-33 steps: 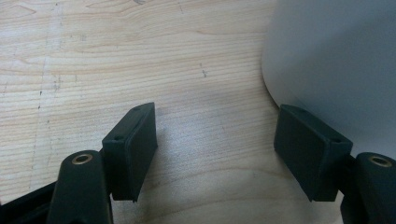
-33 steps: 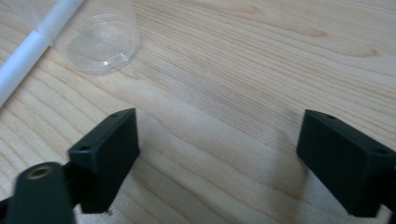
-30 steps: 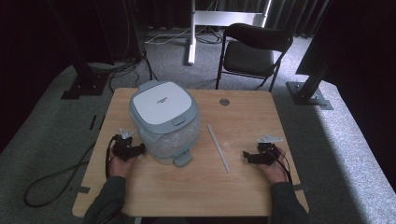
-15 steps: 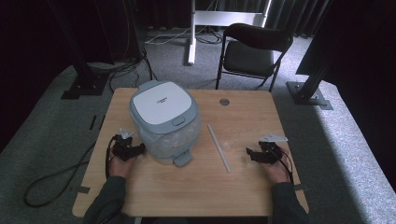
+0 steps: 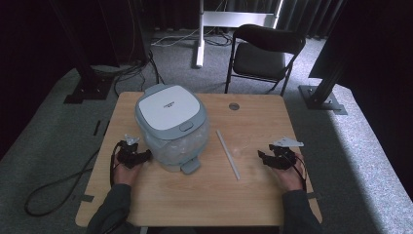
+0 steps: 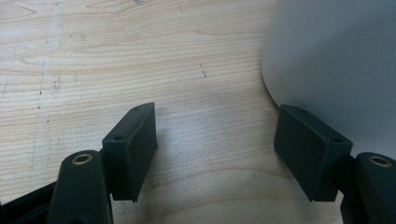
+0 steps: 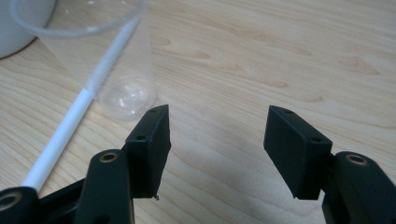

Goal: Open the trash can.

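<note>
Work on the bench (image 5: 195,204) looks barely begun, as far as I can judge. A rice cooker (image 5: 170,124) sits with its lid down at the left half of the bench, and a clear plastic cup (image 7: 100,56) stands upright near the middle, just beside a long white stick (image 5: 228,154) that lies flat on the wood. From the right gripper view the stick passes behind the cup, close against its base; I cannot tell whether the two touch. Nothing is lifted or held, so everything to be done with the cup or the cooker seems to lie ahead.

On the left, the left hand-held gripper (image 5: 144,156) rests low on the bench, pointing at the cooker's lower wall. Its jaws stand apart with bare wood between them, and one pad (image 6: 310,156) is just beside the white body; contact is too close to call.

On the right, the right hand-held gripper (image 5: 262,157) points toward the cup from well to its right. Its jaws have just been closing, yet they stand clearly apart with only bench between them; the cup sits ahead and off to one side, outside the gap. Both forearms come in low from the near edge, wrists roughly level.
</note>
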